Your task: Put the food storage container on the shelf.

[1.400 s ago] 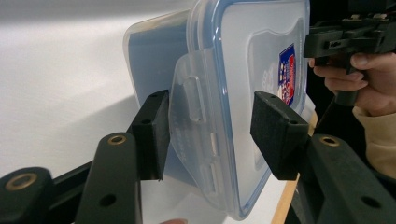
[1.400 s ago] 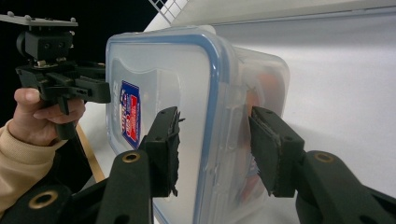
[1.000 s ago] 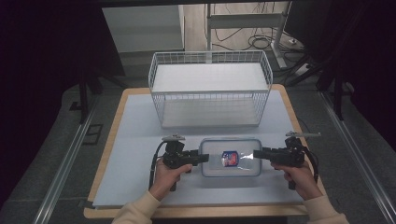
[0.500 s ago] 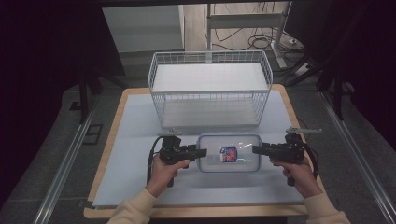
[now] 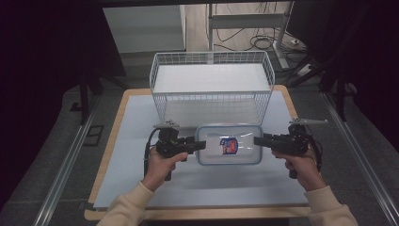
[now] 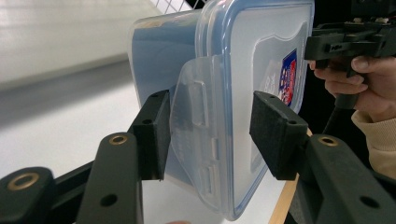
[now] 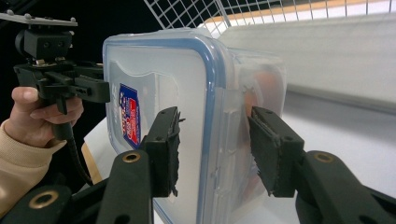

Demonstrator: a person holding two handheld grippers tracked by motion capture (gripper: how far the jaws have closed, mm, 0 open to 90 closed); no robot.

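Clear plastic box [image 5: 228,144] with blue-rimmed lid | turned lid-up over the last second, now near the wire basket [image 5: 211,87] | left gripper [image 5: 199,144] and right gripper [image 5: 258,140] spread around end latches | probably unclipping or lifting next

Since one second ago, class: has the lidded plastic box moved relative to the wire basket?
Yes. The plastic box has moved away from the person, toward the wire basket; its far edge now overlaps the basket's front wall.
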